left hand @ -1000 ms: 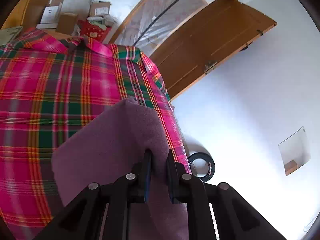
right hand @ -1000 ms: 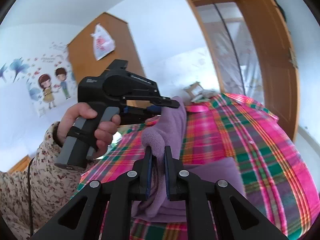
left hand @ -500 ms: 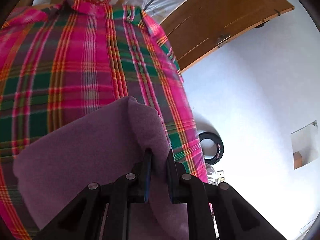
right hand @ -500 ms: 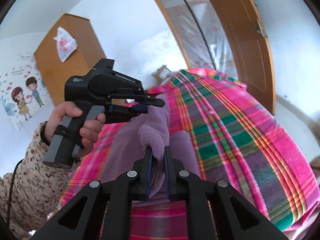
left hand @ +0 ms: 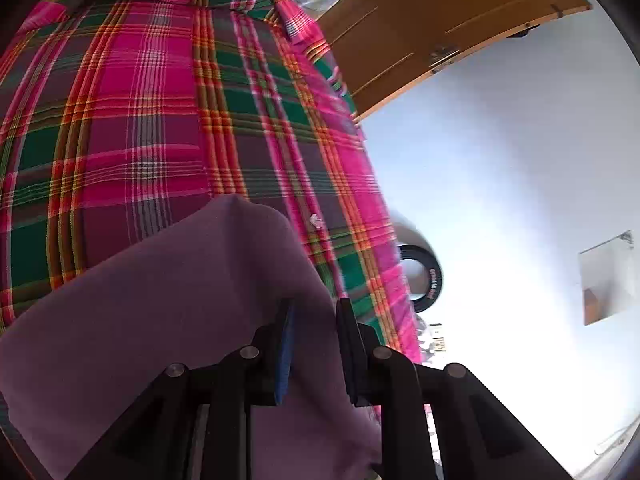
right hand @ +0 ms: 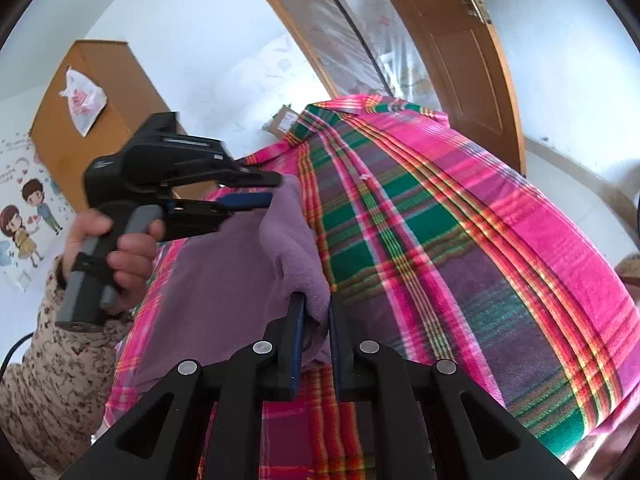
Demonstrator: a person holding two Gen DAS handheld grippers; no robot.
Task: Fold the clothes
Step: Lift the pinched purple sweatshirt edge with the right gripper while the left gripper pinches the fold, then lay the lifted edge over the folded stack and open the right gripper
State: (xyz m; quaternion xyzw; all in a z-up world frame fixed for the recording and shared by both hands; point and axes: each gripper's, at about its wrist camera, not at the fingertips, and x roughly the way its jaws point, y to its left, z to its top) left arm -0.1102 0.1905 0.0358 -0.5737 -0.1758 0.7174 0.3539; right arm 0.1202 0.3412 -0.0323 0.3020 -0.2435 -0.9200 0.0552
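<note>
The soft purple fleece garment [right hand: 240,280] lies partly on the pink, green and red plaid bedspread [right hand: 460,248], on the side of the spread away from the wooden door [right hand: 460,40]. One edge of it is lifted clear of the spread. The right gripper [right hand: 316,320] is clenched on a bunched fold of that edge. The left gripper [left hand: 314,332] has fleece between its fingers, which stand a little further apart; the right wrist view shows the left gripper's tips at the far corner of the same raised edge, with a hand [right hand: 116,248] in a floral sleeve on its handle.

Risks:
- Slip. The thick pile bunches in the right gripper; a pull across the spread could drag it out of either grip.
- Uneven fold. If the two corners travel at different heights, the edge will land skewed.
- Snagging. The spread could ride up with the fleece.

Not determinable:
- The garment's type and full outline; its lower part is behind the gripper bodies.
- How many layers each gripper holds.
- Whether the left grip is firm.
- The black ring [left hand: 424,280] on the floor beyond the spread; its nature is unclear.
</note>
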